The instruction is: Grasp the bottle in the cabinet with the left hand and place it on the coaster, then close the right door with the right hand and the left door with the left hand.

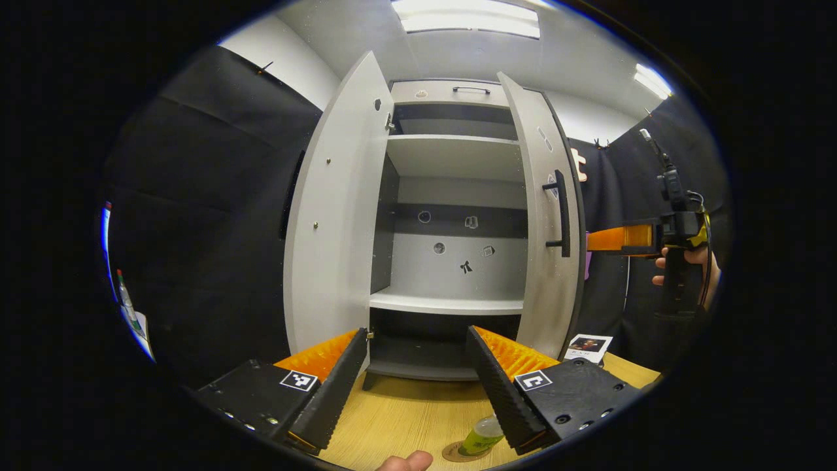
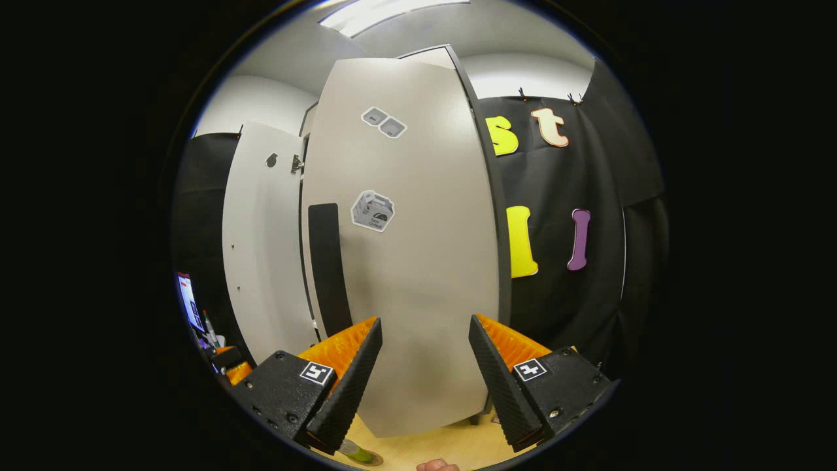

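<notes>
Black cloth hung around the booth, and a pale wooden table point(image 1: 405, 418) carried a tall grey cabinet point(image 1: 458, 196) with both doors swung open. In the left gripper view the left door point(image 1: 333, 222) stood wide, showing its bare inner face, while the right door point(image 1: 546, 222) stood partly open with a dark bar handle on its front. Shelves inside the cabinet held nothing but a few small stickers on the back panel.

The bottle point(image 1: 480, 435) stood on the table in front of the cabinet, resting on a round brown coaster point(image 1: 460, 452). It looked small, with clear plastic above and a yellow-green label or liquid lower down; its top was hidden behind the left gripper's finger. In the right gripper view only a sliver of the bottle point(image 2: 356, 451) showed at the bottom edge.

The left gripper point(image 1: 417, 386) hung above the table with its jaws spread wide and nothing between them, the bottle just beside its right finger but apart from it. A fingertip showed at the lower edge.

The right gripper point(image 2: 425, 386) faced the outer face of the right door point(image 2: 405, 261) up close, its jaws likewise spread and empty. From the left gripper view it appeared farther off point(image 1: 621, 239), held by a hand point(image 1: 686, 261) just beyond the right door's edge.
</notes>
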Motion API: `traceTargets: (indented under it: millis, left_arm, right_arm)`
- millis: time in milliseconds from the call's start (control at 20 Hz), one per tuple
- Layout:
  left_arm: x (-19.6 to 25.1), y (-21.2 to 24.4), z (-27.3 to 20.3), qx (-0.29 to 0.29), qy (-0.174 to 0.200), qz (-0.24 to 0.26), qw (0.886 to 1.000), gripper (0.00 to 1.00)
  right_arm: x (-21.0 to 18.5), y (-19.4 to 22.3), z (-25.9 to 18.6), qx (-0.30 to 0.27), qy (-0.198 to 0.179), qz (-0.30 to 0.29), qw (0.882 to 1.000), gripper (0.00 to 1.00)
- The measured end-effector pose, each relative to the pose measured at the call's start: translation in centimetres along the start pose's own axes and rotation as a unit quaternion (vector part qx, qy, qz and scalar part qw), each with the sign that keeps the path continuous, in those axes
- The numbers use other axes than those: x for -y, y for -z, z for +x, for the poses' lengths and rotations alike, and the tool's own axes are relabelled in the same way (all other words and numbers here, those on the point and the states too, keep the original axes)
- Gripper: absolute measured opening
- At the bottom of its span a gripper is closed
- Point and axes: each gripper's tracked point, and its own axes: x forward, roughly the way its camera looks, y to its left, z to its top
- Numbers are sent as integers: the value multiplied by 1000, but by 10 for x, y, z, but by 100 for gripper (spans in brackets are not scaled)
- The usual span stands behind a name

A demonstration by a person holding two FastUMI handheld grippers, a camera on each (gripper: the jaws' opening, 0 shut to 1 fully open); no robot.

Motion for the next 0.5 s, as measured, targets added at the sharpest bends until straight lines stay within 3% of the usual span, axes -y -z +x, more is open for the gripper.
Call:
traceTargets:
  millis: [500]
  left_arm:
    - [24, -6, 14, -6, 30, -22, 999, 94]
  right_arm:
    - [-10, 54, -77, 26, 58, 11, 998, 82]
